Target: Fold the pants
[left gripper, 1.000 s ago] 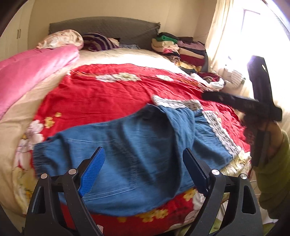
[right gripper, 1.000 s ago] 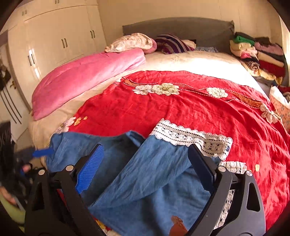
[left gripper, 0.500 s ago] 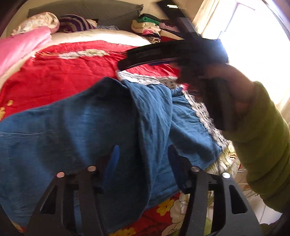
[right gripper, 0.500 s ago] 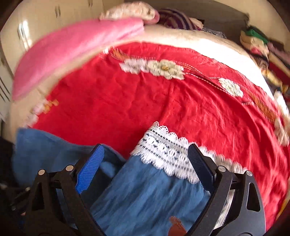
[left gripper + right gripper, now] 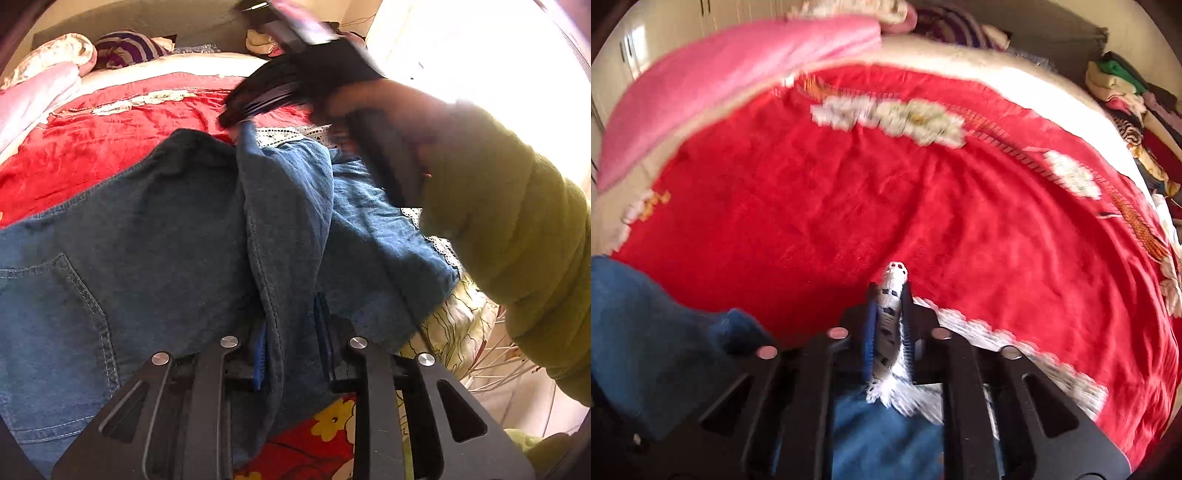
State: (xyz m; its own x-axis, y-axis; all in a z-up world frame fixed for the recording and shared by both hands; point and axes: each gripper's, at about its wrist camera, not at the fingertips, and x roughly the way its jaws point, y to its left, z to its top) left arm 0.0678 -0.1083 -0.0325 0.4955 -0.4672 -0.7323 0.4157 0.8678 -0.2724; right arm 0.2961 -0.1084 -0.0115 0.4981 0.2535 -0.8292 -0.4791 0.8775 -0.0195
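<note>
Pants: soft blue denim pants (image 5: 155, 236), stitched seams, white lace hem (image 5: 892, 317), lying rumpled on the bed's red floral cover (image 5: 886, 199).
Left gripper (image 5: 290, 338): fingers just closing, pinching a raised denim fold.
Right gripper (image 5: 888, 325): fingers clamped on the lace hem.

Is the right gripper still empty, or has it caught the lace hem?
No, the right gripper is shut on the pants' white lace hem, pinched between its pads.
</note>
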